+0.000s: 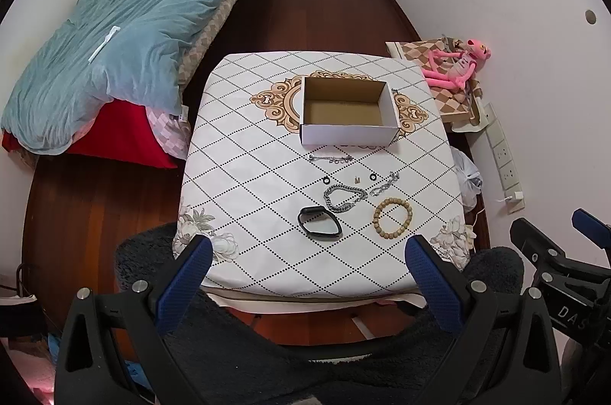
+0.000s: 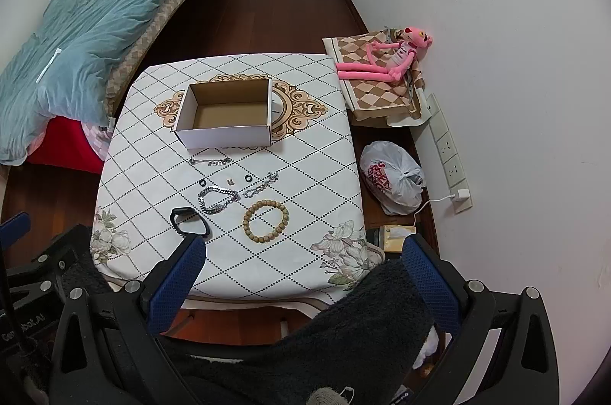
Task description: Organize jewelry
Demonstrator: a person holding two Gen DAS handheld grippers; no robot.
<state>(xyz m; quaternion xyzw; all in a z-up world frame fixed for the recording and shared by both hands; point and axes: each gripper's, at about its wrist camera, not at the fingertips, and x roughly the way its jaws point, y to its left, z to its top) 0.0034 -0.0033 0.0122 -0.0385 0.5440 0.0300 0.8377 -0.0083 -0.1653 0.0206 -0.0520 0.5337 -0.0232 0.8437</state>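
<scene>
The counter (image 1: 236, 153) carries an open cardboard box (image 1: 345, 134) at its far middle, long side running left to right. Nearer, well ahead of both claws, lie the black band (image 1: 320, 226), the wooden bead bracelet (image 1: 392, 215) to its right, the thick silver chain (image 1: 343, 198) between and just beyond them, then a thin chain (image 1: 330, 158) stretched left to right just before the box. The left claw (image 1: 308, 284) and right claw (image 2: 305, 284) hang spread apart, empty, over the near edge.
</scene>
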